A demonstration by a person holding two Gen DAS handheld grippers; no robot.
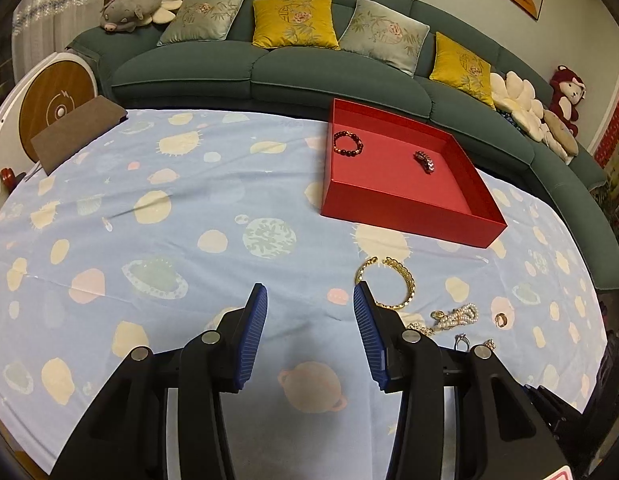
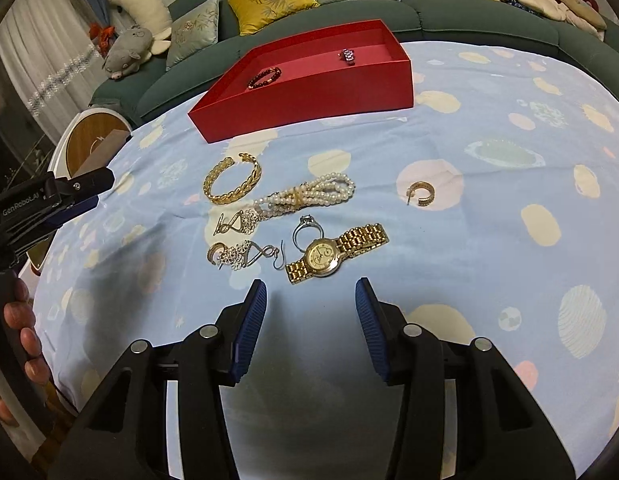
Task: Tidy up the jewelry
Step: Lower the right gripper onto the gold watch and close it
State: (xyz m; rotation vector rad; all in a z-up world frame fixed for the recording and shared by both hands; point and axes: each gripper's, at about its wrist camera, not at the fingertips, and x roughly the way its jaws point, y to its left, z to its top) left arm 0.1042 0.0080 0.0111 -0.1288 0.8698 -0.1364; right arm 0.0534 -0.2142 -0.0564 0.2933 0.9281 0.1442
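A red tray [image 1: 409,210] [image 2: 309,96] on the table holds a dark bead bracelet [image 1: 348,143] [image 2: 264,77] and a silver link piece [image 1: 425,161] [image 2: 347,56]. On the cloth in front lie a gold bangle [image 2: 233,180] [image 1: 405,284], a pearl bracelet [image 2: 309,196] [image 1: 457,316], a gold watch [image 2: 335,252], a silver ring [image 2: 307,230], a gold hoop earring [image 2: 421,193] and silver earrings [image 2: 237,256]. My right gripper [image 2: 309,296] is open and empty just short of the watch. My left gripper [image 1: 309,300] is open and empty, left of the bangle.
A blue planet-print cloth [image 1: 149,240] covers the table. A green sofa [image 1: 269,68] with cushions and plush toys runs behind it. A brown board [image 1: 77,132] lies at the table's far left corner. The left gripper's body [image 2: 49,200] shows at the right wrist view's left edge.
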